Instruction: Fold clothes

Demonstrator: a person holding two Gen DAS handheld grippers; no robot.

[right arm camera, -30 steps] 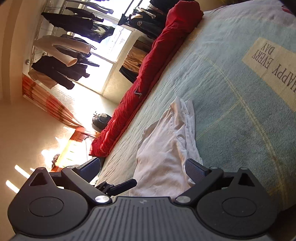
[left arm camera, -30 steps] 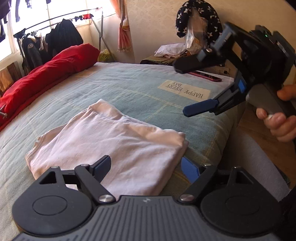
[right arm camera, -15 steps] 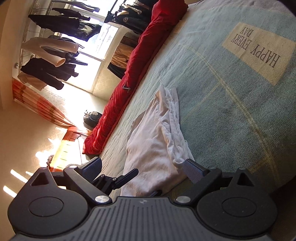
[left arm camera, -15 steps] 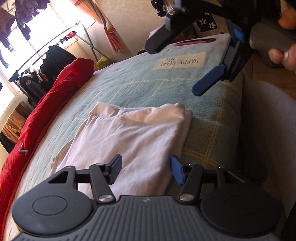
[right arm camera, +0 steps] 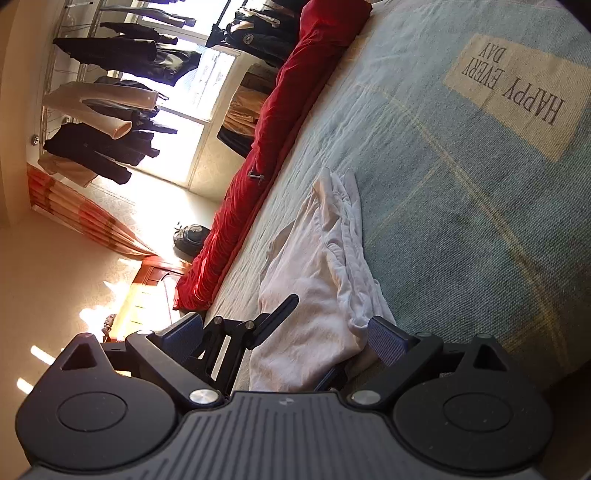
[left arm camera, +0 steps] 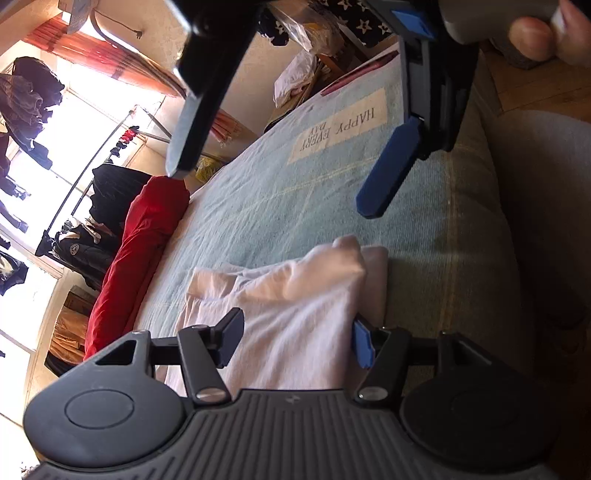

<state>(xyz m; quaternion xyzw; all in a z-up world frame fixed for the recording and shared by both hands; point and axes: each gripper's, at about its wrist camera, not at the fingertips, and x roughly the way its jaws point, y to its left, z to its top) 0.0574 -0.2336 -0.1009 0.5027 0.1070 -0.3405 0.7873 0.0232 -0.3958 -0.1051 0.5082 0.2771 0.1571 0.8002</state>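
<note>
the white shirt (left arm camera: pixel 295 314) lies part folded on the bed (left arm camera: pixel 277 206), near the bed's edge, on the blue-green cover. it looks soft, thin and light, so it will bend and sag when it is lifted, and its layers may slide apart. it will not break. a good place to take hold is a corner or the thick folded edge, pinching all the layers at once. the left claw (left arm camera: pixel 295 341) sits low over the near end of the shirt with the cloth between its fingers; the fingers are opening a little, and they do not look pressed on the cloth. the right claw (right arm camera: pixel 286 338) is spread wide and holds nothing, with the near end of the shirt just in front of it. the left view shows the right claw from outside, up high above the bed, with a hand (left arm camera: pixel 546 33) on its handle, and a soft bump at the shirt's far corner. the right view shows the shirt from its side, with loose wavy folds along one edge, and a long red blanket (right arm camera: pixel 280 147) on the far side of the bed.
</note>
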